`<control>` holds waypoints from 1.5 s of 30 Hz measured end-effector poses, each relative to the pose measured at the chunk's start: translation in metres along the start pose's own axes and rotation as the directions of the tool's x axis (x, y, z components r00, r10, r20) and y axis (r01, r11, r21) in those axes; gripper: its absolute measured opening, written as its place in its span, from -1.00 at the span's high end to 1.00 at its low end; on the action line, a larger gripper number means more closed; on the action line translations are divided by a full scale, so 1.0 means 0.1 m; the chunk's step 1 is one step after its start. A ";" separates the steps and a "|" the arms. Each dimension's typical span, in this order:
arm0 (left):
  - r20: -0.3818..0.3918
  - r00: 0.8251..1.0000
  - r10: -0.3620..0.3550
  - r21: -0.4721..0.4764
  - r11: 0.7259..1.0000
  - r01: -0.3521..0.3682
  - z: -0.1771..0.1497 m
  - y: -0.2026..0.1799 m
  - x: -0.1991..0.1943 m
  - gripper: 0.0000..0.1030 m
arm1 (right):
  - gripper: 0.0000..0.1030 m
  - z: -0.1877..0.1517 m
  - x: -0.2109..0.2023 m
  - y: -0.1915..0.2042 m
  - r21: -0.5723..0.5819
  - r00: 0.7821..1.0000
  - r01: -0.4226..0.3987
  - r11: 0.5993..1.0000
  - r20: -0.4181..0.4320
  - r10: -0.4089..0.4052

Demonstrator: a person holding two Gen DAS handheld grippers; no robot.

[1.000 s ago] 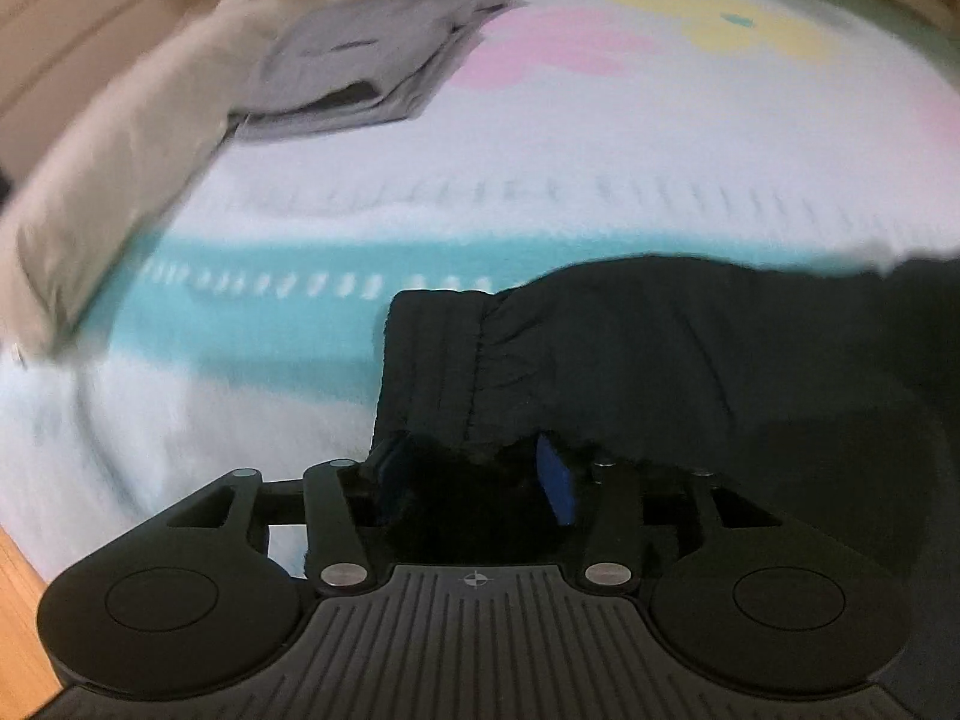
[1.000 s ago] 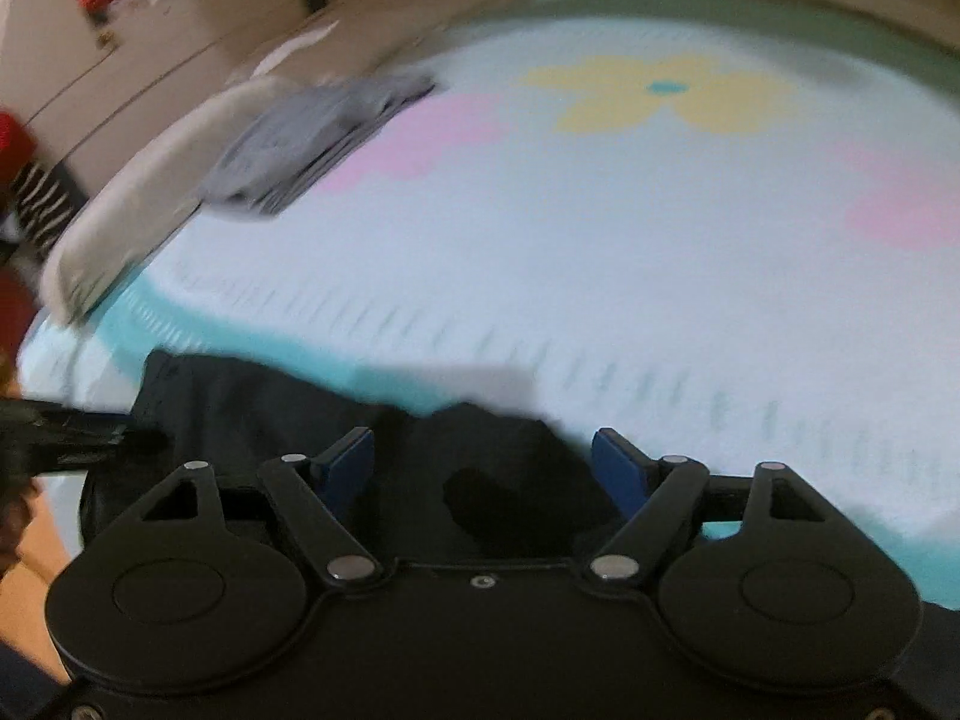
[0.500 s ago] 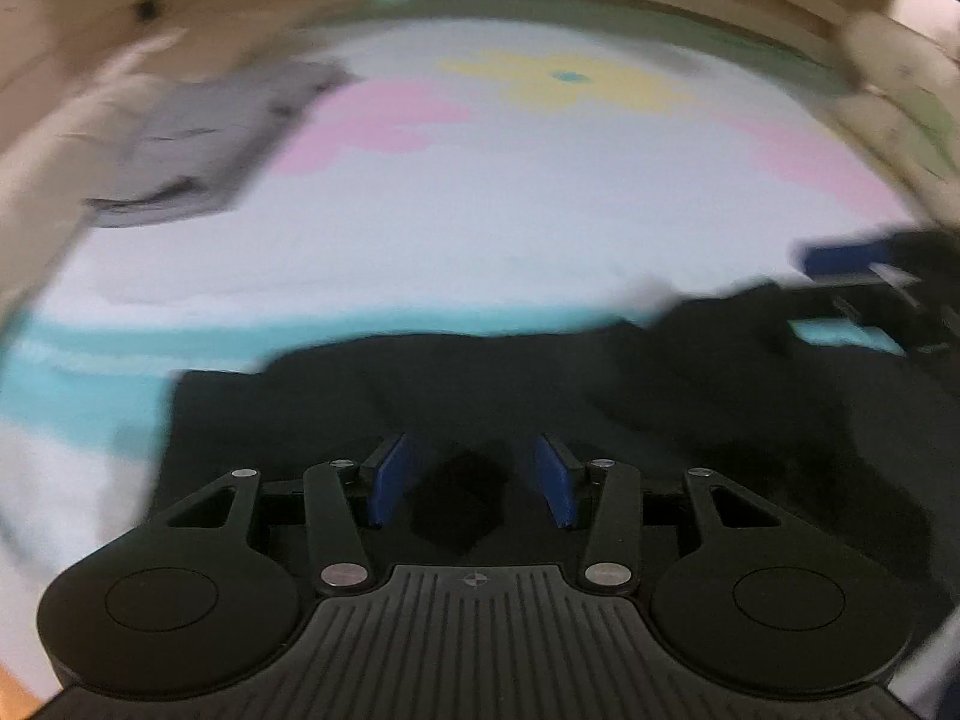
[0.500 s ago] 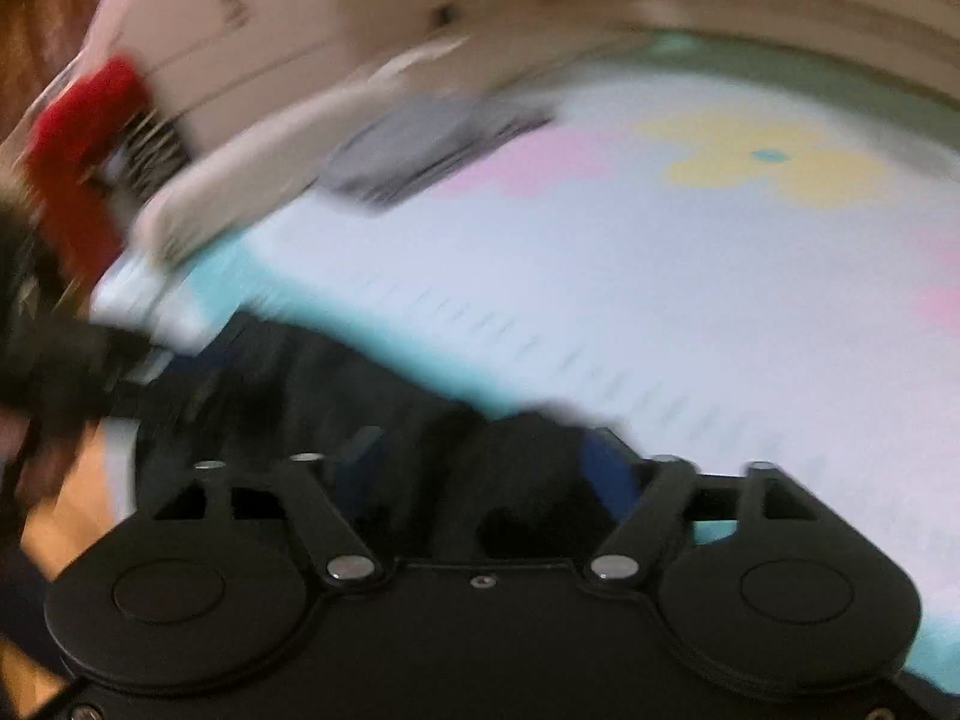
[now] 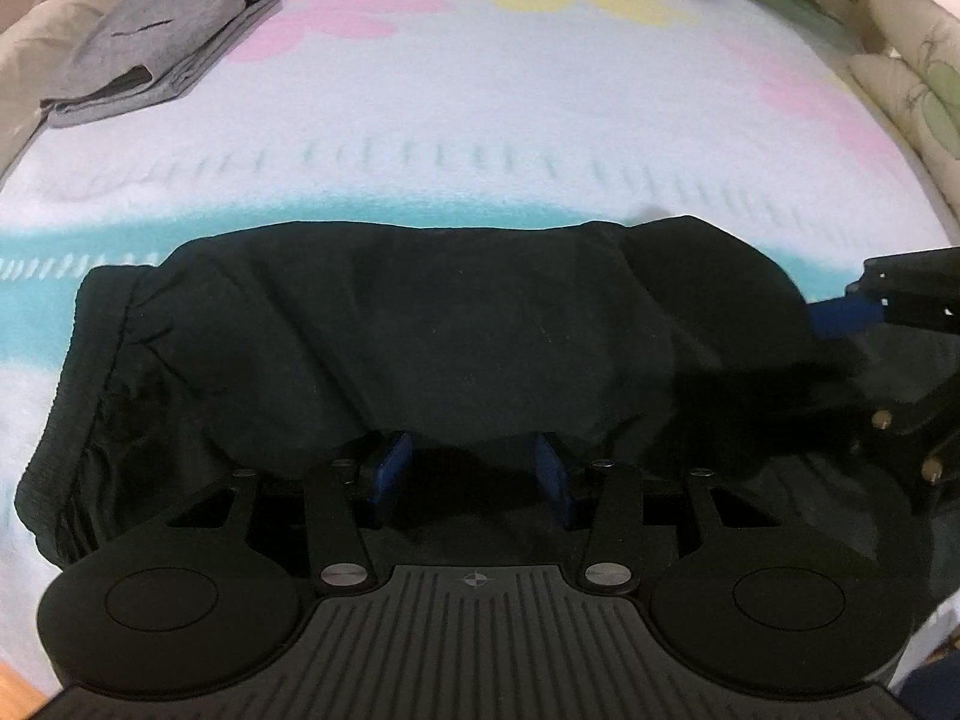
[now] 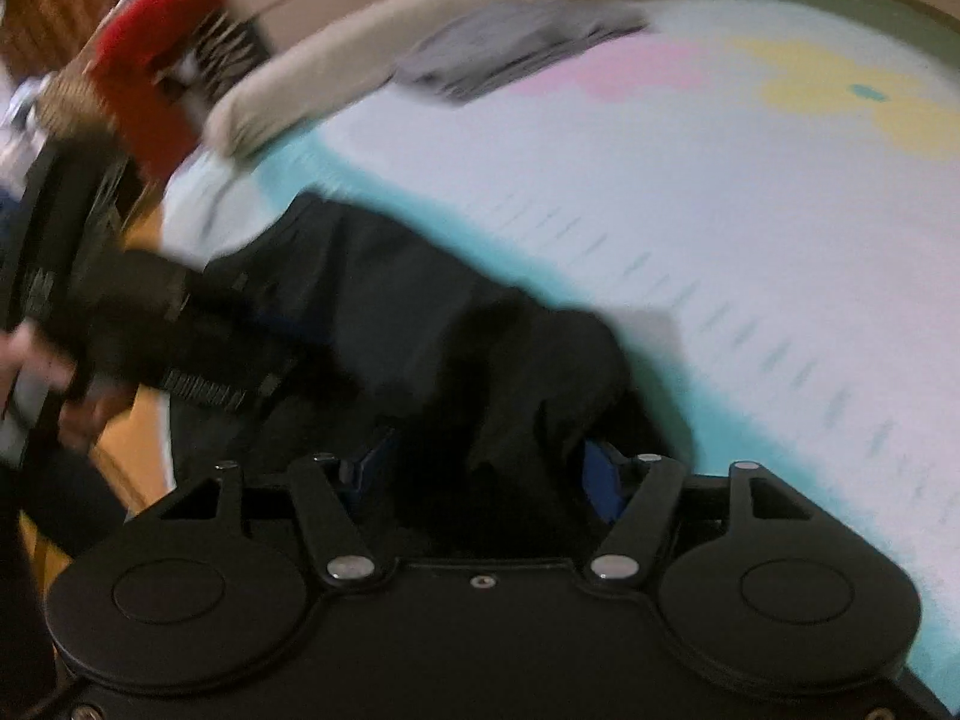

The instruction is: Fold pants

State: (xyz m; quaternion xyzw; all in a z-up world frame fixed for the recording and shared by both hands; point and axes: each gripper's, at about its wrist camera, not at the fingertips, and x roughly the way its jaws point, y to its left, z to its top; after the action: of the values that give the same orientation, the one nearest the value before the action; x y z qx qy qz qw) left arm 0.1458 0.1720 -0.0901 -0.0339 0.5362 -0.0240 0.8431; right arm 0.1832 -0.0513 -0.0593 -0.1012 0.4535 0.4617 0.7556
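Left tongs [image 5: 471, 471] clamp black pants [image 5: 420, 324] near edge; right tongs [image 6: 483, 474] closing around fabric.

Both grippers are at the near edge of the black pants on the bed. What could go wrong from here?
1. The right gripper is closing with bunched cloth between its jaws; it may catch only one layer, so the fold comes out uneven.
2. The pants are already wrinkled near the waistband; folding now may lock those creases in.
3. The left gripper shows a gap at its pads, so its hold may slip.
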 end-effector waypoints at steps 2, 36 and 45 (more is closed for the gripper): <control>0.006 1.000 0.009 0.002 1.000 -0.009 -0.02 -0.02 0.01 0.13 | -0.36 -0.01 0.05 0.02 0.000 1.000 -0.014 1.000 -0.012 0.014; 0.024 0.999 0.037 0.026 0.999 -0.038 -0.05 -0.16 -0.04 0.12 | -0.57 0.08 0.01 -0.56 0.055 0.909 0.380 0.923 0.160 -0.384; 0.024 0.998 0.051 0.030 0.998 -0.052 -0.04 -0.20 -0.03 0.10 | -0.45 -0.16 0.17 -0.12 -0.253 0.946 0.322 0.912 0.060 -0.318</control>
State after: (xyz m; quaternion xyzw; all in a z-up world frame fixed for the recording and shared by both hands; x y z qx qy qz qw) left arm 0.1407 0.1523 -0.0880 -0.0076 0.5267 -0.0099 0.8500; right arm 0.1865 -0.0566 -0.0849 -0.2678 0.3598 0.3879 0.8052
